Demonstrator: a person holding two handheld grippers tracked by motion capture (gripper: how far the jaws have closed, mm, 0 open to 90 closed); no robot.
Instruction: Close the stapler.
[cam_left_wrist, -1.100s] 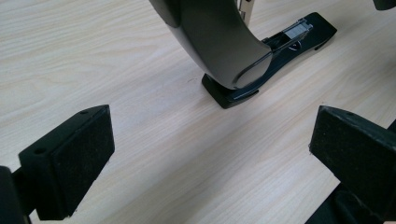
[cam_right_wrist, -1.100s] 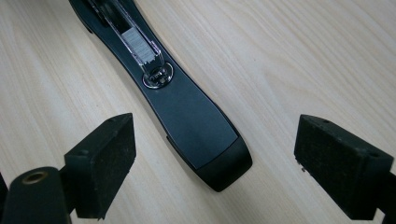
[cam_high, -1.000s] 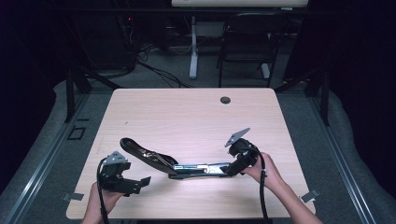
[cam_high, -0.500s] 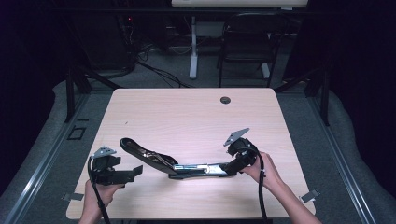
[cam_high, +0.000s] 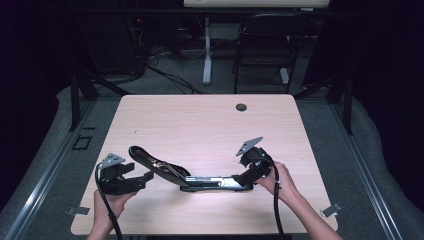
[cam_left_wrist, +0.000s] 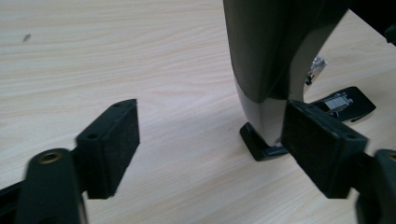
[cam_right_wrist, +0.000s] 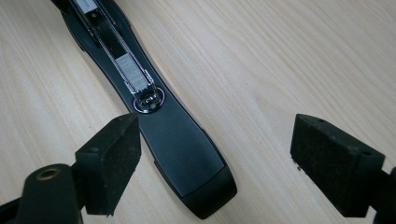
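The long black stapler (cam_high: 200, 177) lies swung open near the counter's (cam_high: 210, 125) front edge — my right gripper (cam_right_wrist: 215, 154) straddles its base end unclenched, my left gripper (cam_left_wrist: 210, 140), just narrowing with nothing between, must next clasp the raised arm (cam_left_wrist: 275, 56).
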